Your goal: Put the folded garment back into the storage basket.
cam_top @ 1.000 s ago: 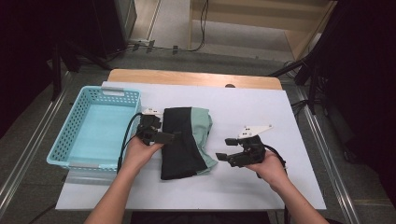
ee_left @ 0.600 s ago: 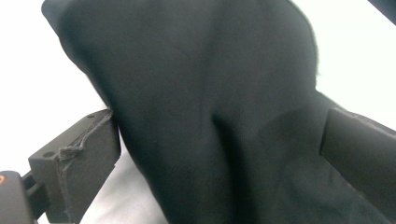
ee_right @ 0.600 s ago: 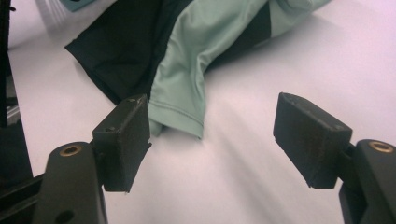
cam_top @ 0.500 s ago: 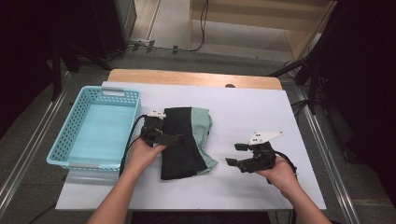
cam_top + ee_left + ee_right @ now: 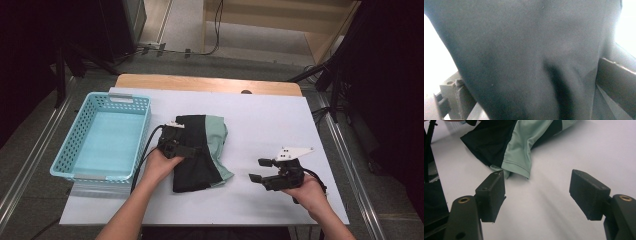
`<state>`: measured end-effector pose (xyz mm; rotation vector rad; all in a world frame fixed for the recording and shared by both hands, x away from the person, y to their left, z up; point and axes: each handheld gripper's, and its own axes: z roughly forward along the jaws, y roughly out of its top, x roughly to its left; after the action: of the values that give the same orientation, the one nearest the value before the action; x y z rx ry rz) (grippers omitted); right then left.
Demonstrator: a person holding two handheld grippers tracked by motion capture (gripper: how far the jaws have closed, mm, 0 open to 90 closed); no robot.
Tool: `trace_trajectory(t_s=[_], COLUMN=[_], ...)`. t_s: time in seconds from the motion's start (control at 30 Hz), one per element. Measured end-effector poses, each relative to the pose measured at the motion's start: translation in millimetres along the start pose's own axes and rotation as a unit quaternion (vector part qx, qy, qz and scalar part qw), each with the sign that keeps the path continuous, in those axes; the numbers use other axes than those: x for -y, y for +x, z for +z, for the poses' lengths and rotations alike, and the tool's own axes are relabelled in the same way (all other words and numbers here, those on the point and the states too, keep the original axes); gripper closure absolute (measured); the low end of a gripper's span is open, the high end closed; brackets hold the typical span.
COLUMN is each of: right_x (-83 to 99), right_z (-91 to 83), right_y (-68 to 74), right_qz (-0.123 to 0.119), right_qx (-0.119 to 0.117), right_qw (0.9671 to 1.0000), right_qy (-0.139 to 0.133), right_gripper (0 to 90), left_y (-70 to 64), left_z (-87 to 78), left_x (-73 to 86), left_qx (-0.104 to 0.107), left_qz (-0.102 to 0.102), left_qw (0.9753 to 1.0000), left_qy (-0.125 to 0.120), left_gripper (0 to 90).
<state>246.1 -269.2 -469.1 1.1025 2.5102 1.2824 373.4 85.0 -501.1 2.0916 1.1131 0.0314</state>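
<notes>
The folded garment [image 5: 200, 152], black with a pale green panel along its right side, lies near the middle of the white table [image 5: 260, 117], a little toward the near edge and the left. My left claw [image 5: 184, 149] sits on the garment's left part, about halfway along its length, and my left hand [image 5: 159, 165] rests just behind it at the cloth's left edge. In the left gripper view the black cloth [image 5: 529, 57] fills the space between my jaws and drapes right up against the camera, so I am clamped on the garment. My right claw [image 5: 260, 170] hangs over bare table to the right of the garment, apart from it, nearer the near right corner, held in my right hand [image 5: 307, 192]. In the right gripper view its jaws stand wide with nothing between them, and the green hem [image 5: 520, 152] of the garment lies beyond the left jaw, not touching it. A light blue basket [image 5: 80, 167] stands at the left edge of the table, just beside my left forearm, with its cable [image 5: 142, 160] trailing past the basket's right wall
</notes>
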Motion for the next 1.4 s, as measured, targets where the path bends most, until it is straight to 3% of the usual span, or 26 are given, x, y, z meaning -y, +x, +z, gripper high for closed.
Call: trace_trajectory(t_s=[0.17, 0.57, 0.8, 1.0, 1.17, 1.4], right_x=[5.8, 13.2, 13.0, 17.1, 20.2, 21.7], right_z=[-6.2, -13.6, -14.0, -19.1, -24.5, -24.8], right_y=[-0.7, 0.4, 2.9, 3.5, 1.8, -1.4], right_qz=[0.007, 0.021, 0.013, 0.015, 0.019, 0.021], right_qx=[0.006, 0.005, 0.007, 0.013, 0.017, 0.019], right_qw=[1.0, 0.9998, 0.9999, 0.9998, 0.9997, 0.9996], right_qy=[0.0, 0.003, -0.001, 0.0, -0.004, -0.005], right_gripper=[27.2, 27.1, 27.0, 27.0, 26.9, 26.9], left_y=[-3.9, -14.8, -20.1, -27.2, -31.5, -30.9], left_z=[4.0, 11.1, 12.6, 13.8, 13.8, 12.5], left_x=[-0.8, 2.6, 9.5, 9.3, 8.4, 6.1], left_qx=[-0.012, -0.04, -0.043, -0.053, -0.05, -0.025], left_qz=[0.019, 0.042, 0.054, 0.066, 0.064, 0.054], left_qw=[0.9997, 0.9983, 0.9969, 0.9959, 0.9964, 0.9981], left_qy=[0.002, -0.012, -0.038, -0.031, -0.025, -0.017], left_gripper=[0.0, 2.2, 14.9, 26.2, 38.8, 56.9])
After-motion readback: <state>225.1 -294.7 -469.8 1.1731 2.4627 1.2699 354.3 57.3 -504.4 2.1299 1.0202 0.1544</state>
